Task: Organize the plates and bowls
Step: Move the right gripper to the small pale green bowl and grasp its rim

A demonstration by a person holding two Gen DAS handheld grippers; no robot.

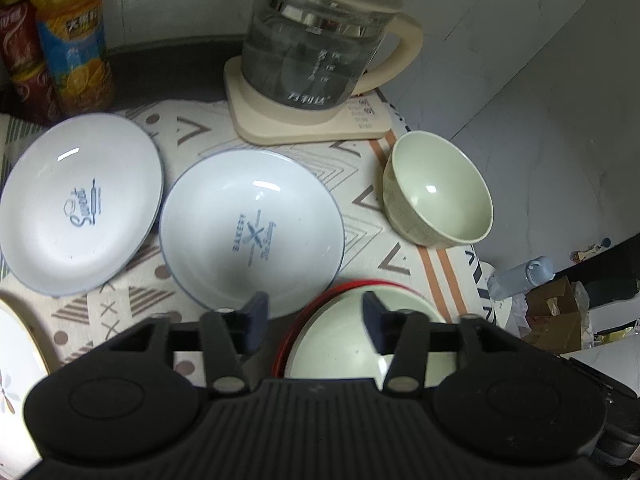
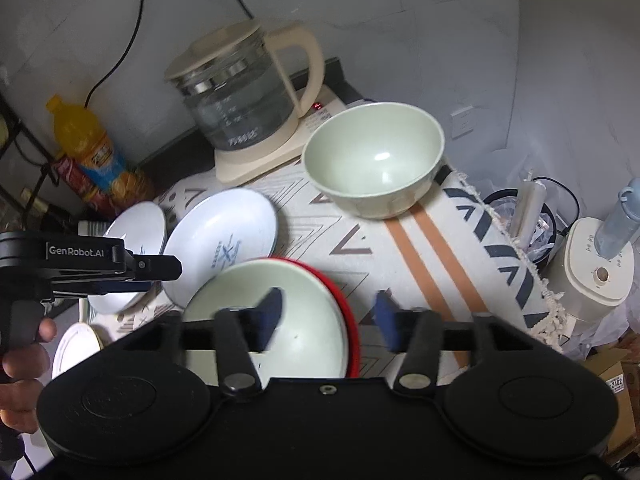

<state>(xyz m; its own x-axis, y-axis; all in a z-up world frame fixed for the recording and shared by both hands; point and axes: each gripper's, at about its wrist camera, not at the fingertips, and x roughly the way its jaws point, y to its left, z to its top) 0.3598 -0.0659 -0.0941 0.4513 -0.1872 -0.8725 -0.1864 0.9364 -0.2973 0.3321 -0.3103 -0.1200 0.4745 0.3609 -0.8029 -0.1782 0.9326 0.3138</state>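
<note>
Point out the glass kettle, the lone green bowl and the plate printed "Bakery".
glass kettle (image 1: 308,56): left wrist view, on its glass wall.
green bowl (image 2: 376,156): right wrist view, on its inner wall.
"Bakery" plate (image 1: 252,232): left wrist view, on the printed centre.

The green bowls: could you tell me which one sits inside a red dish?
The green bowl under both grippers; the other green bowl stands alone near the kettle.
</note>
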